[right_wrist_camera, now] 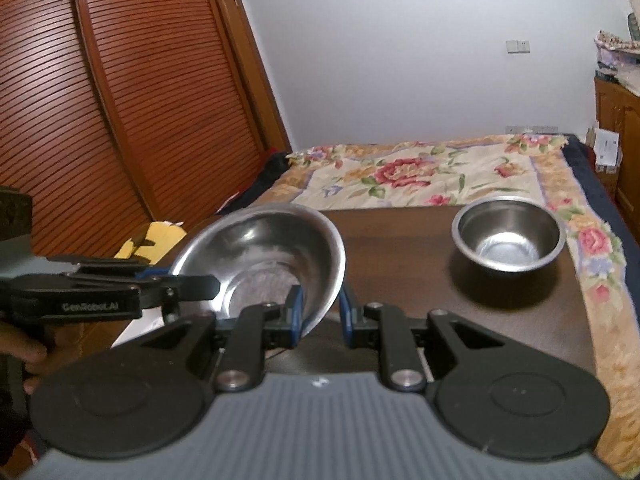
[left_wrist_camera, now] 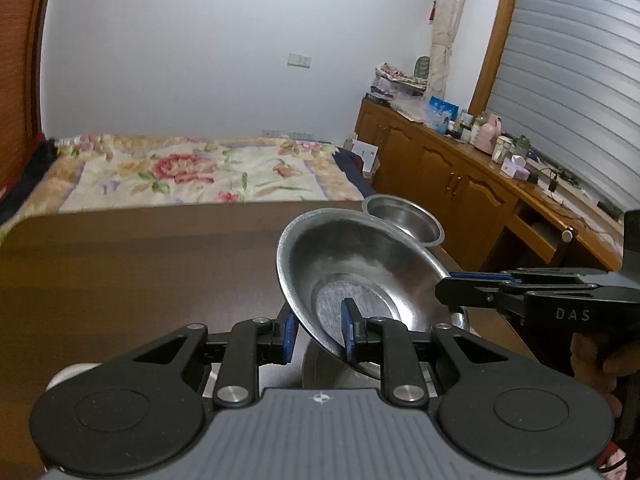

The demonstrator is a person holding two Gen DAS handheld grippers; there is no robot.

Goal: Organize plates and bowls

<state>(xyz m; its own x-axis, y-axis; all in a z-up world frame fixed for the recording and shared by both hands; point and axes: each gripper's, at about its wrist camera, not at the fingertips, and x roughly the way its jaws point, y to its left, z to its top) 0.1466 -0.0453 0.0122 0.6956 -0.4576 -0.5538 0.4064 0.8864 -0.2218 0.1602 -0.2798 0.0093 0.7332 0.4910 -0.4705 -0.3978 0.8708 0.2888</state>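
Holding the shallow stainless-steel plate (left_wrist_camera: 360, 276) tilted above the brown wooden table's (left_wrist_camera: 140, 272) near edge, I have both the left gripper (left_wrist_camera: 318, 334) and right gripper (right_wrist_camera: 320, 312) clamped narrowly on opposite rim sections. Uneven lowering could twist it free. Only the right view fully shows the small steel bowl (right_wrist_camera: 508, 236) near the far right corner.
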